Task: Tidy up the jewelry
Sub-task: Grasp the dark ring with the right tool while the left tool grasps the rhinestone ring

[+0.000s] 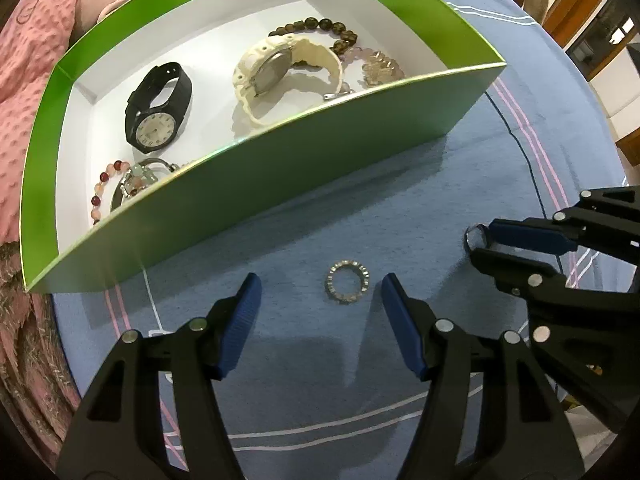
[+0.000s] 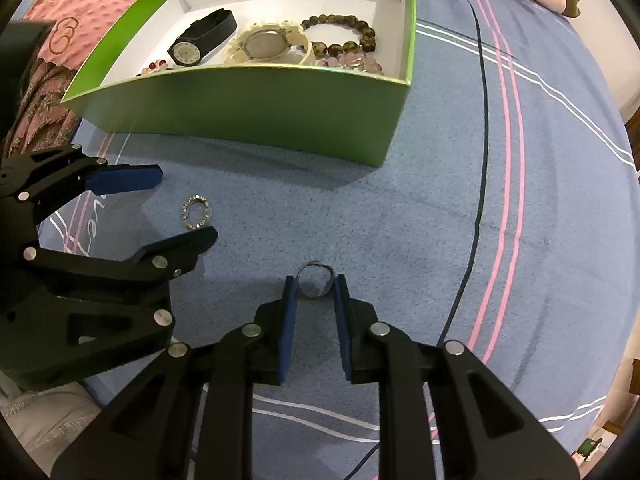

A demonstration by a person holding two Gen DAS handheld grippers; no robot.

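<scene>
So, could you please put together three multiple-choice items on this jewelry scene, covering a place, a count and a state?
1. Where does the studded ring lie?
A. In the green box
B. On the blue cloth between the left gripper's jaws
C. On the pink blanket

2. How many watches are in the green box?
A. One
B. Two
C. Four

3. How does the right gripper stand?
A. Shut on the plain ring
B. Wide open, nothing between
C. Holding a watch

Key: 1 B, it lies on the blue cloth inside the open left gripper; 2 B, one black watch, one white watch; 3 A, the pads press the band's sides.
</scene>
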